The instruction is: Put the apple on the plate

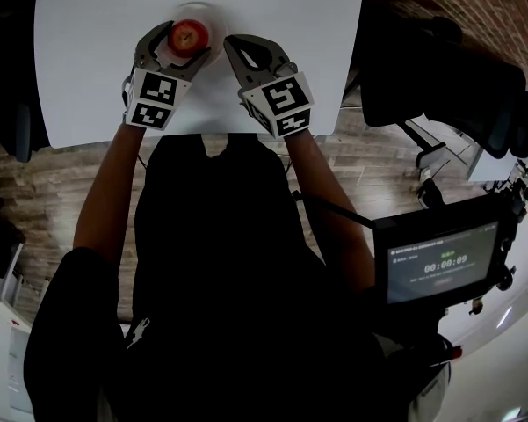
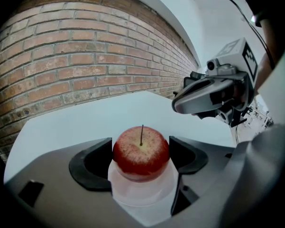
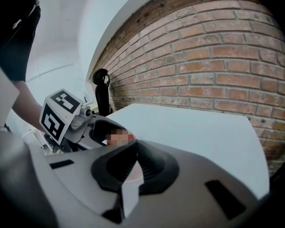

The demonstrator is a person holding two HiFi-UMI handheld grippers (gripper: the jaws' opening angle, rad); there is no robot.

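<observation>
The white table [image 1: 79,77] carries everything. Two hand-held grippers reach in over its near edge, side by side and close together.

The right gripper [image 3: 132,161] hovers just right of the plate. Its jaws are brought together at the tips with nothing between them.

The left gripper [image 2: 141,156] has its jaws set wide, one pad against each side of the apple.

The white plate [image 1: 213,22] lies about midway between the table's left and right edges, back from the near edge.

The red apple [image 2: 141,151] is over the middle of the plate, stem up. Whether it rests on the plate or is just above it cannot be told.
</observation>
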